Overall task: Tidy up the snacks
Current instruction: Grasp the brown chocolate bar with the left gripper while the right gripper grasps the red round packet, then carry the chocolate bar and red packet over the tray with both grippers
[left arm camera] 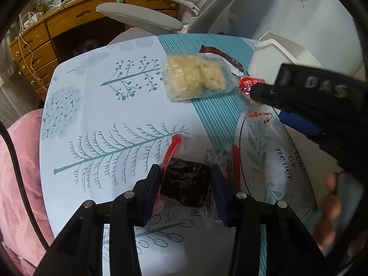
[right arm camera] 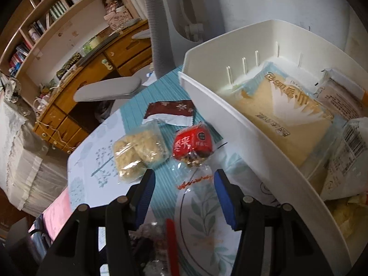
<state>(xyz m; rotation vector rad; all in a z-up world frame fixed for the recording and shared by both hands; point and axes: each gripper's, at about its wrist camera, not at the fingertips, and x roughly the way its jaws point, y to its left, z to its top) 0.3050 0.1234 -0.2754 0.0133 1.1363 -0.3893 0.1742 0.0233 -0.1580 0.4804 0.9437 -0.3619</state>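
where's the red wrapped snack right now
The red wrapped snack lies on the table just ahead of the open right hand-held gripper, between the pale crispy snack pack and the white bin.

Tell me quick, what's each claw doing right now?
Left gripper: shut on the dark snack packet.
Right gripper: open, holding nothing, above the red snack's clear wrapper.

Puffed snack (right arm camera: 139, 154) left of wrapped candy (right arm camera: 192, 146); bin (right arm camera: 232, 119) right.

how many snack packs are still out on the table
4. Dark snack between the left gripper fingers, pale crispy pack, red-wrapped snack, brown packet behind. The right gripper may hide others.
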